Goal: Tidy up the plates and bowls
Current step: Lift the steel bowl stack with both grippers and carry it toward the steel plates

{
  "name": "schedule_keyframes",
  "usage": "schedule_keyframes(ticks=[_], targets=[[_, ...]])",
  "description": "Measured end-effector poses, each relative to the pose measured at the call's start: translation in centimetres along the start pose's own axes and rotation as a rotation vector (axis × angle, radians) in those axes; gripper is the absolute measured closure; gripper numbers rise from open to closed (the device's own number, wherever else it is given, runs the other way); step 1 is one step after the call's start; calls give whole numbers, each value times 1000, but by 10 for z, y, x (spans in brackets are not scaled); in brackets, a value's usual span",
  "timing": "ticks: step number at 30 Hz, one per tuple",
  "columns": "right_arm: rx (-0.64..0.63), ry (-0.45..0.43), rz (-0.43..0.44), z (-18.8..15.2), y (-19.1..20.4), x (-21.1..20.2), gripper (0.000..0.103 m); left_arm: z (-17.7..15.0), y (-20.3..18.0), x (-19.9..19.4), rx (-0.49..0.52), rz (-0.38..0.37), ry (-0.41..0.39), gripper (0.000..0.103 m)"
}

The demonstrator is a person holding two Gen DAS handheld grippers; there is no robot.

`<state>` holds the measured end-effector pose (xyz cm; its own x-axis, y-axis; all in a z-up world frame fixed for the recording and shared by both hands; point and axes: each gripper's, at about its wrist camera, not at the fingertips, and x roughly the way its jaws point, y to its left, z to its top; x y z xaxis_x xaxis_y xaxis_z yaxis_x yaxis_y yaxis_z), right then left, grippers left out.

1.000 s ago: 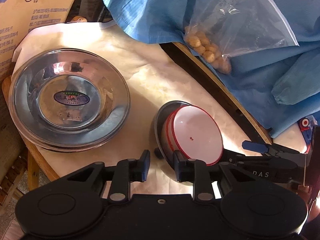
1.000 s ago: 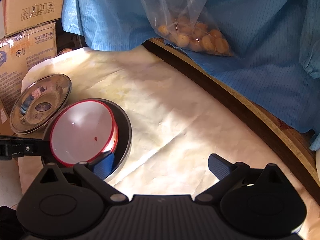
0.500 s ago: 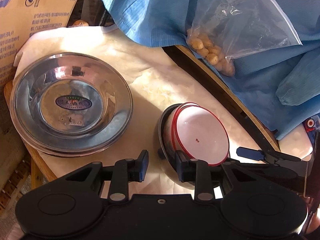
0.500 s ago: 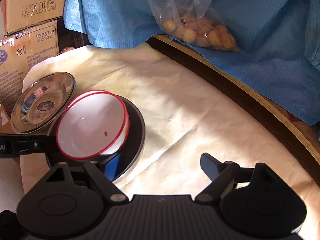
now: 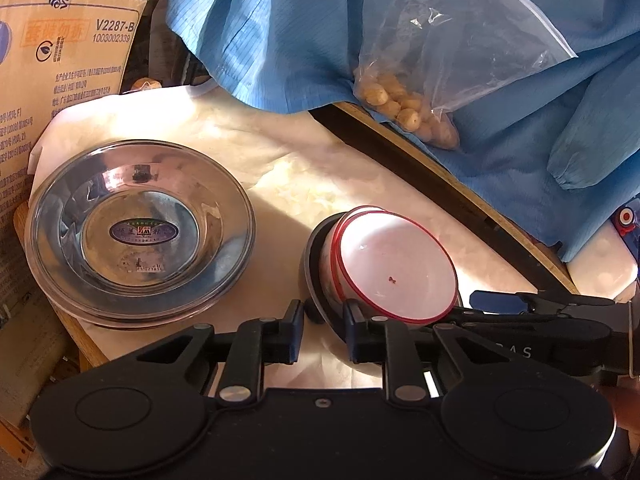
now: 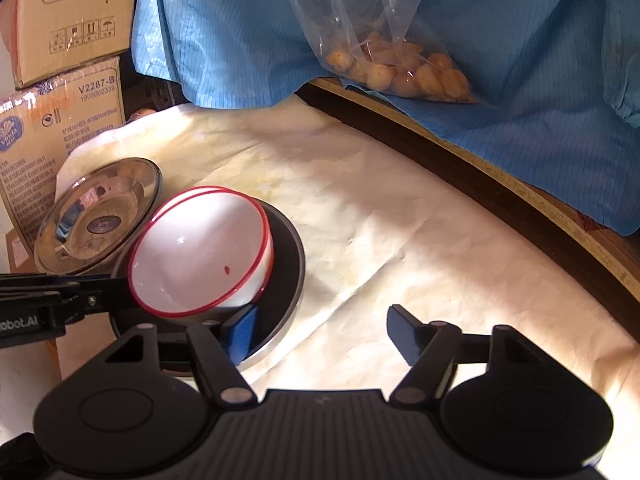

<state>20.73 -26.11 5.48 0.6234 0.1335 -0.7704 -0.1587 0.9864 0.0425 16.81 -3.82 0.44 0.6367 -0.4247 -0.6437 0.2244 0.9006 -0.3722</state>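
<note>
Red-rimmed bowls [image 5: 396,268] nested in the dark plate [image 6: 286,276] – left claw [image 5: 322,326] closing on its rim, right claw [image 6: 320,324] closing empty; steel plates [image 5: 140,232] stacked.

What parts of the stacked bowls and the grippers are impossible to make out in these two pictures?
- Left wrist view: the near rim of the dark bowl is hidden behind the left gripper fingers.
- Right wrist view: how many red-rimmed bowls are nested; only rims show.
- Both views: the print on the steel plate sticker is too small.
</note>
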Motion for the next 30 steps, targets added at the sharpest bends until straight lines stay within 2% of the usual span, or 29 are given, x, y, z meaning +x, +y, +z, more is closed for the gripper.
schedule_keyframes(ticks=[5, 12, 15, 16, 17, 30], targets=[[5, -9, 19, -1, 3, -4, 46, -2, 0, -1, -1, -2, -8, 81], [59, -19, 43, -3, 0, -4, 50, -1, 3, -1, -32, -18, -3, 80], [64, -21, 74, -4, 1, -5, 66, -1, 2, -1, -28, -20, -1, 80], [63, -20, 95, -4, 2, -6, 78, -1, 2, -1, -24, -21, 0, 80], [61, -18, 106, -4, 4, -6, 79, -1, 2, -1, -20, -22, 1, 80], [79, -28, 103, -6, 3, -7, 80, -1, 3, -1, -20, -28, -1, 80]])
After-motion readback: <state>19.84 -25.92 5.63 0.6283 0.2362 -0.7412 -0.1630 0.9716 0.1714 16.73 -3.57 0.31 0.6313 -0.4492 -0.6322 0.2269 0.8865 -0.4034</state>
